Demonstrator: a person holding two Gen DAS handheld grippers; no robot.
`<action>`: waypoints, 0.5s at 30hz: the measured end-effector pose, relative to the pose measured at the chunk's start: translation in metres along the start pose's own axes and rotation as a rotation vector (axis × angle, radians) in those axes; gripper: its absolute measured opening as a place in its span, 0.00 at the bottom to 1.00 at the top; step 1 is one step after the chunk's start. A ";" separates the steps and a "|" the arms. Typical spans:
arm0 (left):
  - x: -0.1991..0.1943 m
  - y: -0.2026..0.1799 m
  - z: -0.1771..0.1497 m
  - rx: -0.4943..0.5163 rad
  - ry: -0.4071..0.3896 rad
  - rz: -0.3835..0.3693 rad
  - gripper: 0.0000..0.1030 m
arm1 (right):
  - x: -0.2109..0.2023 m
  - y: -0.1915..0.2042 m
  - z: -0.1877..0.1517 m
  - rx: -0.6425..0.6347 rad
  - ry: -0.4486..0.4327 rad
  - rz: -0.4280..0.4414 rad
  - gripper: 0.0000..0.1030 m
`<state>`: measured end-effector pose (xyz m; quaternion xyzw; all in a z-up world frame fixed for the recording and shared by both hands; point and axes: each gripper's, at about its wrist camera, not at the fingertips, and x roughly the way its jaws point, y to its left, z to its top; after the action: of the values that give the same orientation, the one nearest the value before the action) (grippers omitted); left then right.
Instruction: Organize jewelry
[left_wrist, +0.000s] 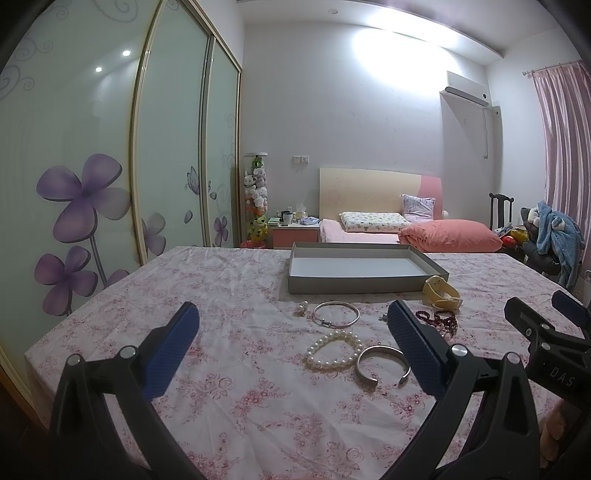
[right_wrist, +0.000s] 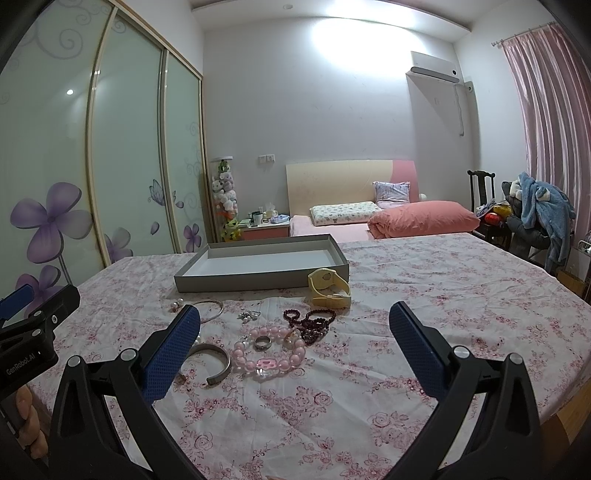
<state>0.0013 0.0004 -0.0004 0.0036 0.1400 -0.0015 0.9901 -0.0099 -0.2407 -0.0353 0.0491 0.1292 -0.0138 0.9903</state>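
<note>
Now both your grippers, left gripper (left_wrist: 293, 345) and right gripper (right_wrist: 295, 345), spread, empty; pearl bracelet (left_wrist: 333, 349) light, floppy, slippery: pinch across bead strand.

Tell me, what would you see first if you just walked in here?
Probably the jewelry spread on the flowery cloth: a pink bead bracelet near the front, a pearl bracelet and silver cuff to its left, dark red beads behind. Past them sits an empty grey box with a yellow watch at its corner. Both tools hover open, left tool and right tool.
</note>
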 end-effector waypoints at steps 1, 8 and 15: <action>0.000 0.000 0.000 0.000 0.000 0.000 0.96 | 0.003 -0.001 0.000 0.002 0.001 -0.001 0.98; 0.000 0.000 0.000 0.000 0.001 0.000 0.96 | -0.001 0.000 0.000 0.003 0.000 -0.002 0.98; 0.000 0.000 0.000 -0.001 0.002 0.000 0.96 | 0.003 -0.001 0.000 0.003 0.003 -0.001 0.98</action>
<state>0.0015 0.0004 -0.0004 0.0032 0.1411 -0.0015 0.9900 -0.0073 -0.2416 -0.0364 0.0507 0.1309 -0.0144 0.9900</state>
